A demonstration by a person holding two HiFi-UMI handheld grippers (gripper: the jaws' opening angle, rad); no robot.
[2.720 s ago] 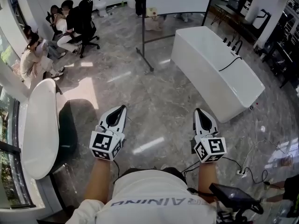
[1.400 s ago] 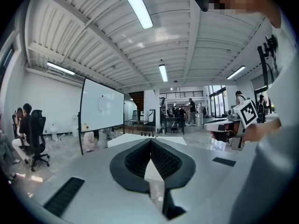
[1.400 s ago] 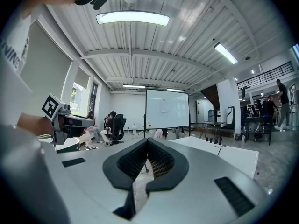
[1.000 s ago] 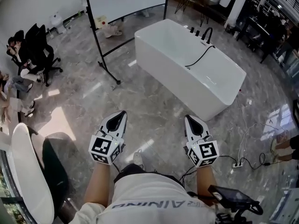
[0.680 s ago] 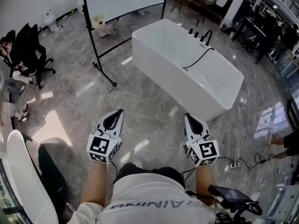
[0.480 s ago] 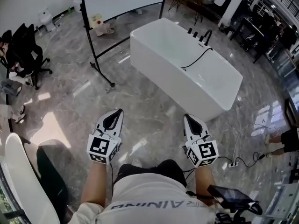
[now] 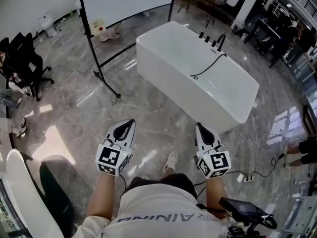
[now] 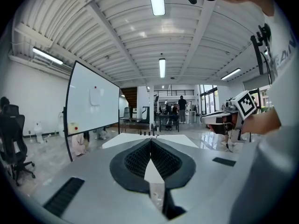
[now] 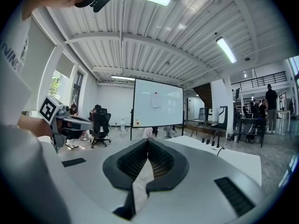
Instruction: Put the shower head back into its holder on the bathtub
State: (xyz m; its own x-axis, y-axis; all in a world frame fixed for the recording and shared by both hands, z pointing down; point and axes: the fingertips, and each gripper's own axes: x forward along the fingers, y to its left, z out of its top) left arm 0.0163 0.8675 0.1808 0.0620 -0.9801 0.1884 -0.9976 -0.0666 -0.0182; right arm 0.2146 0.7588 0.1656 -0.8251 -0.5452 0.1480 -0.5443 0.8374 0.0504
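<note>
The person has walked closer over the last second, and the white rectangular bathtub (image 7: 178,90) now lies just ahead but still out of reach. At left, the whiteboard's black stand (image 7: 101,68) borders the grey marble floor (image 7: 148,108). The left gripper (image 7: 130,121) is closed on nothing. The black shower hose (image 7: 210,65) drapes over the tub's rim, its head too small to pick out. The right gripper (image 7: 199,125) is closed too, and empty. Loose floor cables (image 7: 257,170) trail at right, so the clear path runs straight ahead.

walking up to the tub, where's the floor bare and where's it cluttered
Bare floor lies in front of the bathtub's near wall. Crowded: cabled power strip off its right end, whiteboard stand to its left, taps and black hose at its far end.
</note>
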